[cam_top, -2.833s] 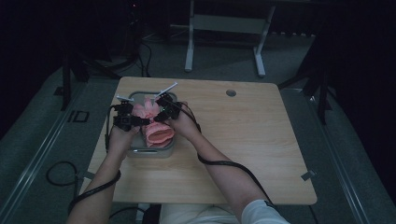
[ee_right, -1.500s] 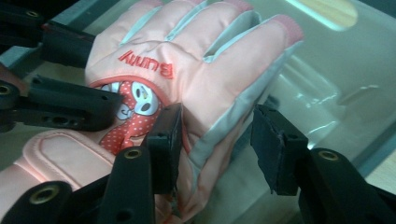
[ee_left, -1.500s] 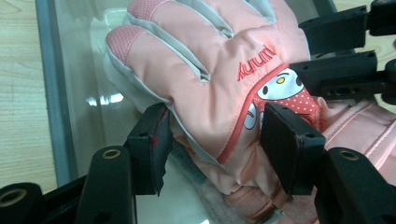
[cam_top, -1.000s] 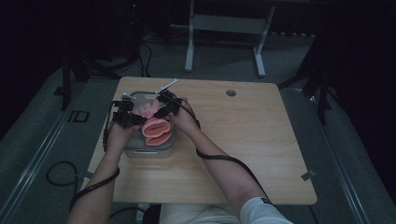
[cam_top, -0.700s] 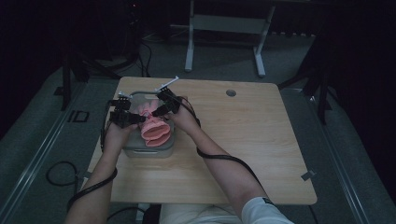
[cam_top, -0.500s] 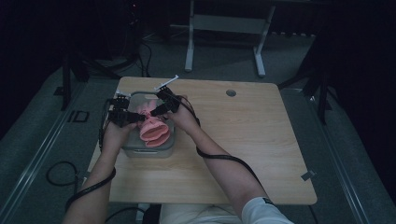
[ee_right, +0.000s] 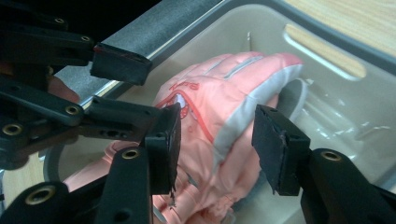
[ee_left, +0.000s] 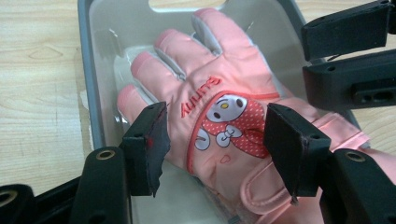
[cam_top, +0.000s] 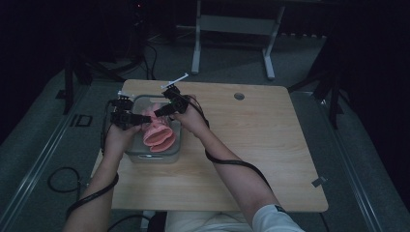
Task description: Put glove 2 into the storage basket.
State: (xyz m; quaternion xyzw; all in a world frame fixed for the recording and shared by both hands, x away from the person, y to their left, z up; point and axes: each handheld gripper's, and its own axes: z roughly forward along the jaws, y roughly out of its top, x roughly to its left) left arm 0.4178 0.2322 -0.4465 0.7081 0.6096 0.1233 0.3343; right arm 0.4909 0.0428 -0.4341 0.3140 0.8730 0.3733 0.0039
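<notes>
Now both grippers higher, fingers wider.

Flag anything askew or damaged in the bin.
The pink glove lies slantwise in the grey bin, its cuff riding up over the rim at one end instead of lying flat inside. No tear or spill shows.

Pink glove (ee_left: 219,107) with red polka-dot cartoon patch lies in a grey bin (ee_left: 88,79).

Black grippers, square black fingers (ee_left: 149,144), brass-ringed screw holes, trailing black cables, white sleeve (cam_top: 270,220)
</notes>
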